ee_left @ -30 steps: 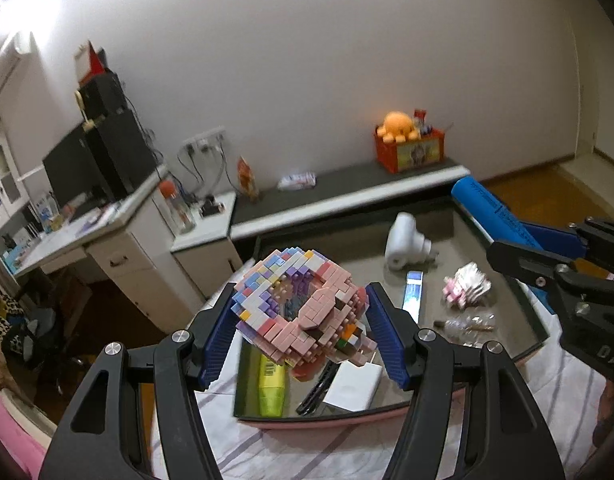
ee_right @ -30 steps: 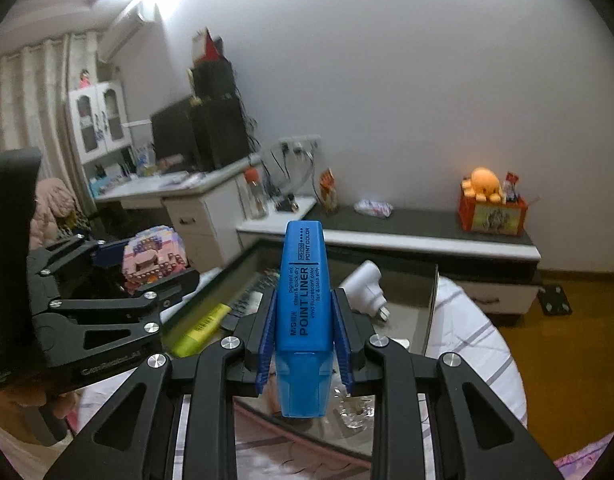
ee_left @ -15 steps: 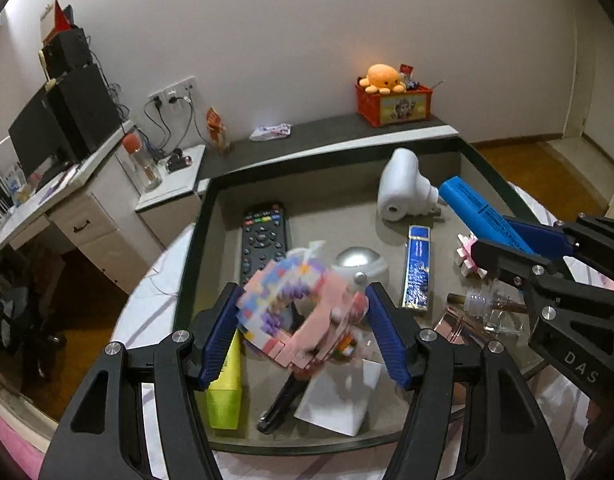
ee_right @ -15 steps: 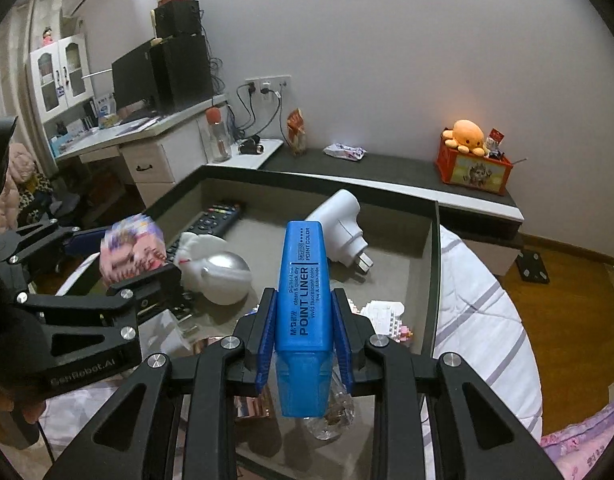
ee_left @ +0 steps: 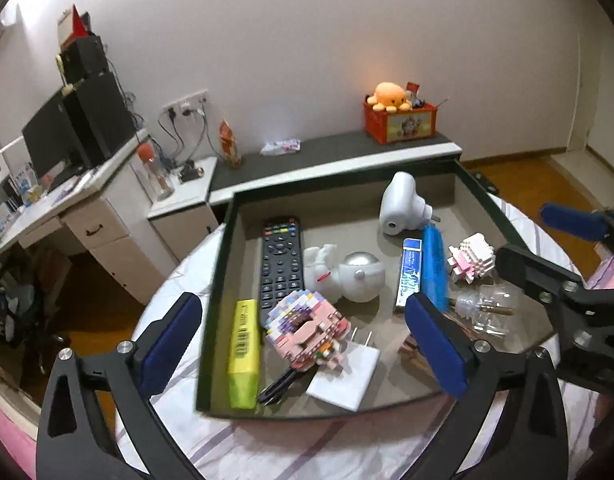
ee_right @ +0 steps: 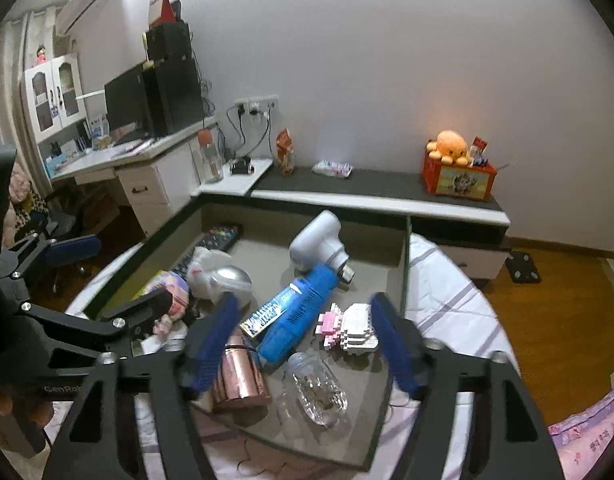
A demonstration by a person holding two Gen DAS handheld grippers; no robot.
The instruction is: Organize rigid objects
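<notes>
A dark-rimmed tray (ee_left: 217, 292) on the striped table holds the objects. The pink brick model (ee_left: 307, 332) lies in its front part, beside the yellow highlighter (ee_left: 243, 352) and white charger (ee_left: 343, 376). The blue highlighter (ee_right: 297, 316) lies in the tray next to a blue stick pack (ee_right: 273, 314); it also shows in the left wrist view (ee_left: 434, 266). My left gripper (ee_left: 303, 344) is open and empty above the brick model. My right gripper (ee_right: 303, 344) is open and empty above the blue highlighter.
The tray (ee_right: 405, 276) also holds a black remote (ee_left: 281, 262), an astronaut figure (ee_left: 347, 270), a white plug-in device (ee_left: 401, 208), a small pink-white brick model (ee_right: 349, 326), a glass bottle (ee_right: 315, 390) and a copper box (ee_right: 239, 380). A desk and low cabinet stand behind.
Both grippers opened. The pink brick model dropped from my left gripper into the tray, and the blue highlighter left my right gripper and now lies in the tray.
</notes>
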